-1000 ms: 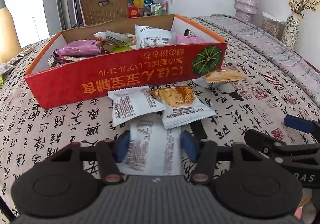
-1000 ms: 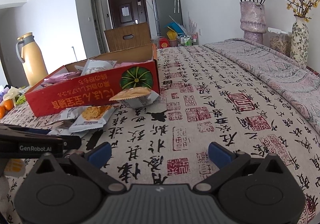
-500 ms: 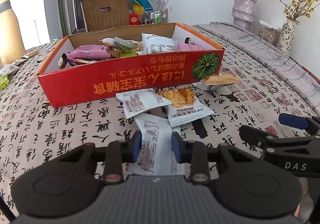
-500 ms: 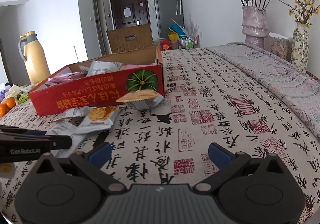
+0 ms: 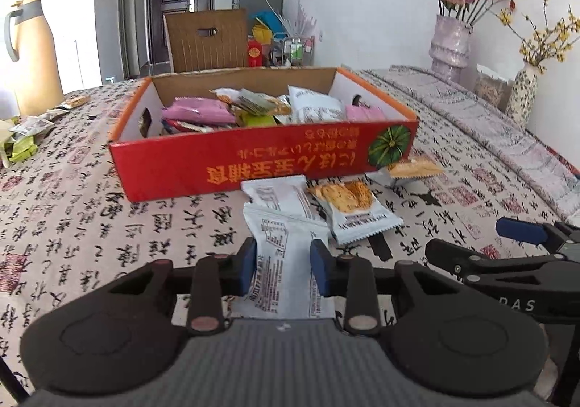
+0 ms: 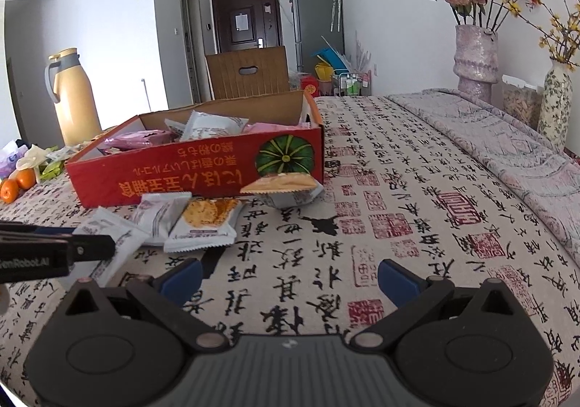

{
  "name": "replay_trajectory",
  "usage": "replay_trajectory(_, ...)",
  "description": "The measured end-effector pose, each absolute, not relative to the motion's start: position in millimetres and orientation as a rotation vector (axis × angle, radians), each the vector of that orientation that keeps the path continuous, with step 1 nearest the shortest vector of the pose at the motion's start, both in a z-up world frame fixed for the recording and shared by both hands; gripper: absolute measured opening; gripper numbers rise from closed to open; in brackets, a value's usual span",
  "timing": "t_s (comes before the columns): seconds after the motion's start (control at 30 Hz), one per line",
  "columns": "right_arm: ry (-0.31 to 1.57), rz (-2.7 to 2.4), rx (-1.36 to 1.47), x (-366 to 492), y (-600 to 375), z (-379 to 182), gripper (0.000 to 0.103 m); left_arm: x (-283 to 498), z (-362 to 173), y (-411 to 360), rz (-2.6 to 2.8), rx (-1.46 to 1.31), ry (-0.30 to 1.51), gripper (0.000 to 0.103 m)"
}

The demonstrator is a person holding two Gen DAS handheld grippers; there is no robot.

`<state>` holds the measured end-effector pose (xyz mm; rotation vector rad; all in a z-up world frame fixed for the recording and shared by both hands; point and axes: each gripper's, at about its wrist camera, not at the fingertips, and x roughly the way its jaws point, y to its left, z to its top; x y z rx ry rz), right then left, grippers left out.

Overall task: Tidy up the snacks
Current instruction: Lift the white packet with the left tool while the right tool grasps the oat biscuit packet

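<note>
Left wrist view, lower centre of the frame: the left gripper (image 5: 283,267) has its two blue pads pressed against the sides of a white foil snack packet printed with small black text (image 5: 286,262), so that packet is gripped and appears raised off the calligraphy-printed tablecloth (image 5: 72,225). Its far end points up the frame toward the shallow red cardboard box with a green pumpkin picture on its front wall (image 5: 261,160), which sits in the middle of the frame and already holds a loose heap of pink, white and green wrapped snacks.

Outside the box, just below its front wall, three packets lie on the cloth: a second white packet (image 5: 277,194), a white packet showing an orange cracker (image 5: 349,205) beside it, and a tan-topped packet (image 5: 411,167) at the box's lower right corner, close against the wall. A few more wrappers lie at the left edge of the frame near the tan thermos jug (image 5: 30,55).

In the right wrist view the right gripper (image 6: 288,278) stands with its jaws wide apart and nothing between them, over bare cloth in the lower centre.

My reading is that the sorting is well advanced but unfinished: one packet is in hand for the box, and at least three beside it wait.
</note>
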<state>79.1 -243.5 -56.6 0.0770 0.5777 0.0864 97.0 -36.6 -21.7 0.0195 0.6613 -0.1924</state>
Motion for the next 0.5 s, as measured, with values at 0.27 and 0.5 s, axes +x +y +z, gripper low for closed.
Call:
replay_trajectory(0.27, 0.566, 0.14, 0.058, 97.3, -221.0, -46.2, 0.103, 96.4, -7.9, -14.5, -0.156, -0.014, 0.615, 0.033)
replay_trajectory(0.5, 0.599, 0.172, 0.034, 136.6, -194.8, -39.6, 0.09, 101.3, -2.3, 2.6, -0.121, -0.034, 0.597, 0.033)
